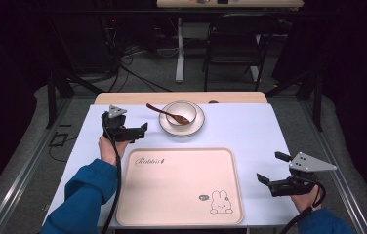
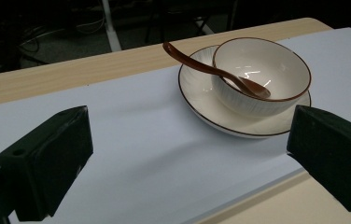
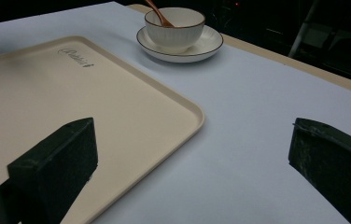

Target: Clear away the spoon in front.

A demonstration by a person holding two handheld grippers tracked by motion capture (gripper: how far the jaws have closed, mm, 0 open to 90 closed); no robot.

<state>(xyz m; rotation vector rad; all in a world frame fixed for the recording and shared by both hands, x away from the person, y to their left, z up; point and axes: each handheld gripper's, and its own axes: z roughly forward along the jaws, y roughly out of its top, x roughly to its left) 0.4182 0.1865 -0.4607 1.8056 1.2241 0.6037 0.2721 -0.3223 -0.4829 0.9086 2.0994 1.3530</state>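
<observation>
Wide open left hand-held gripper [image 1: 140, 130], near bowl [image 1: 181, 113] with spoon [image 1: 168, 113]. Right hand-held gripper [image 1: 269, 168] open too, beside tray [image 1: 172, 214]. Best to slide in slow and grab plate [image 1: 198, 126] flat.

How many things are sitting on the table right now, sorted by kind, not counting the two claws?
Bowl: 1, standing on the saucer
Saucer: 1
Spoon: 1, brown, resting in the bowl with its handle over the rim
Tray: 1, beige, nothing on it
Total: 4
</observation>
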